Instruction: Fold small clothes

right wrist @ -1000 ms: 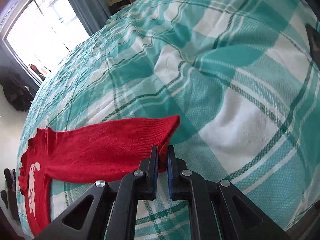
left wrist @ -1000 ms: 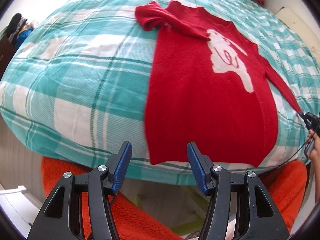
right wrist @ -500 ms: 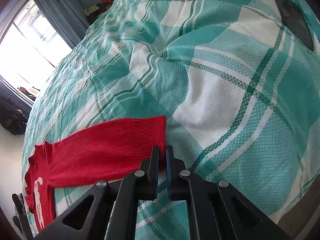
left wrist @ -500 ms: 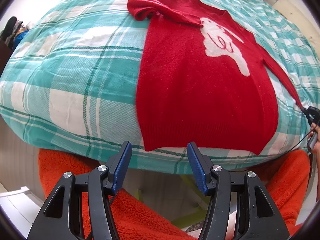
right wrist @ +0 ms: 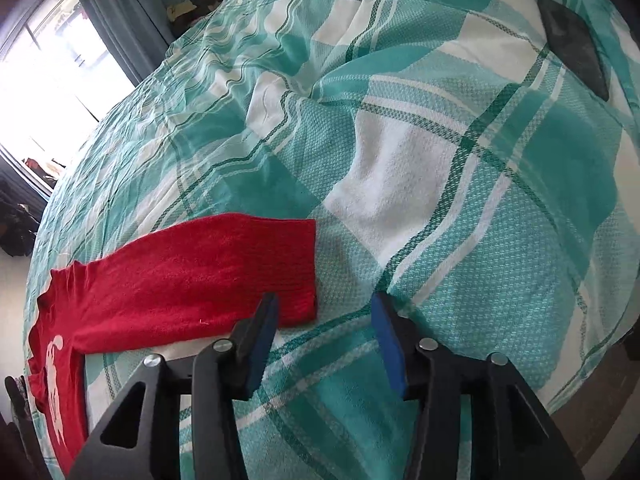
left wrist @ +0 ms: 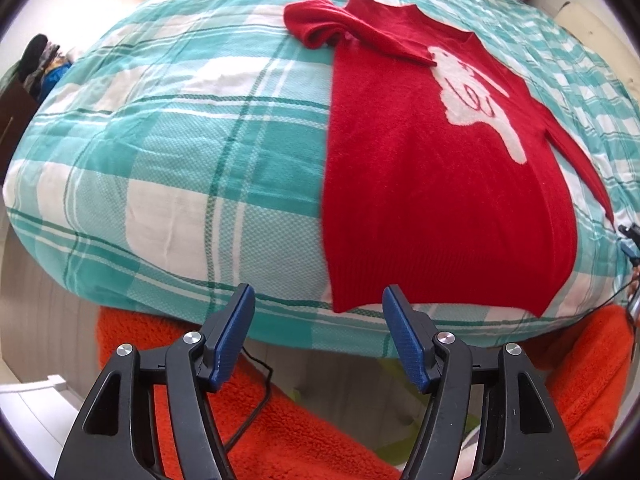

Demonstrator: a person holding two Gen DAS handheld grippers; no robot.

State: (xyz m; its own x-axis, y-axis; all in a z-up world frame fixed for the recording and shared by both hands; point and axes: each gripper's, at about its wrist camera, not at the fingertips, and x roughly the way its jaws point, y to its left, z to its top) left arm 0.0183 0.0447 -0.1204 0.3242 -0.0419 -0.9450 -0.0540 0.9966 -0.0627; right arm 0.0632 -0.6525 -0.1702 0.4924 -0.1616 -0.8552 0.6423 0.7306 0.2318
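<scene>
A small red sweater [left wrist: 432, 184] with a white animal motif lies flat on the teal plaid bed cover [left wrist: 180, 168]. Its far sleeve is bunched near the collar. Its other sleeve [right wrist: 192, 280] lies stretched out flat, cuff toward the right gripper. My left gripper [left wrist: 318, 340] is open and empty, just off the bed's near edge below the sweater's hem. My right gripper [right wrist: 324, 340] is open, with its left pad just in front of the sleeve cuff. The right gripper also shows at the left wrist view's right edge [left wrist: 630, 240].
An orange fleece blanket [left wrist: 280, 432] lies below the bed's edge, with a black cable over it. A dark flat object [right wrist: 576, 44] rests on the bed cover at the far right. A window with dark curtains [right wrist: 52, 56] is beyond the bed.
My right gripper has opened and let go of the sleeve cuff, which now lies flat on the cover. My left gripper has shifted left along the bed's edge, staying open.
</scene>
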